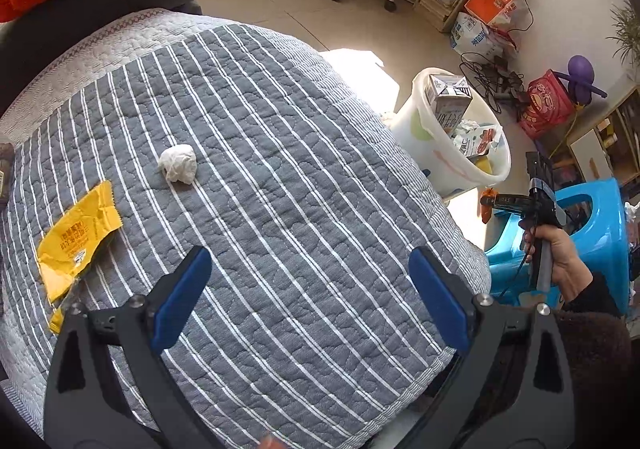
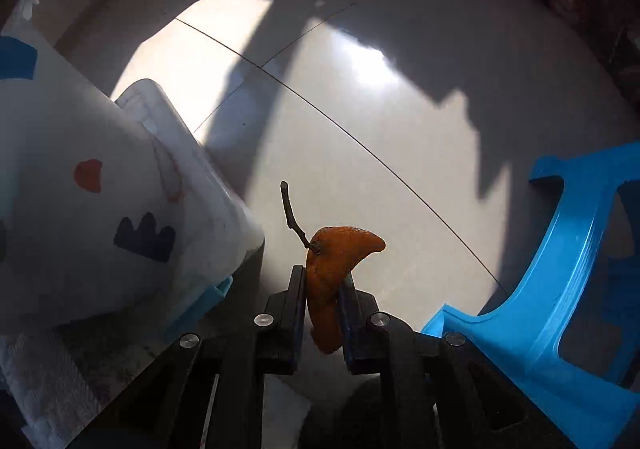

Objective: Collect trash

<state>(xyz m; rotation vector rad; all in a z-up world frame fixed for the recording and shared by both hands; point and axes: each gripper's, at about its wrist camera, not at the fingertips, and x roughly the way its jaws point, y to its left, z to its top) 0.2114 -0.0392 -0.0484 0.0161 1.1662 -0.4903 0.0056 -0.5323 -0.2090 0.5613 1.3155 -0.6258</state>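
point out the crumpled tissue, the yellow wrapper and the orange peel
crumpled tissue (image 1: 178, 163), left wrist view, middle of the white wad
yellow wrapper (image 1: 76, 237), left wrist view, its printed face
orange peel (image 2: 340, 253), right wrist view, the part above the right gripper (image 2: 322, 281)

Left claw (image 1: 310, 265) spread wide, blue pads (image 1: 182, 301) well apart, gripping nothing. Right claw (image 2: 323, 289) pinched tight on an orange peel (image 2: 336, 269), carried by a bare right hand (image 1: 560, 253) around its handle.
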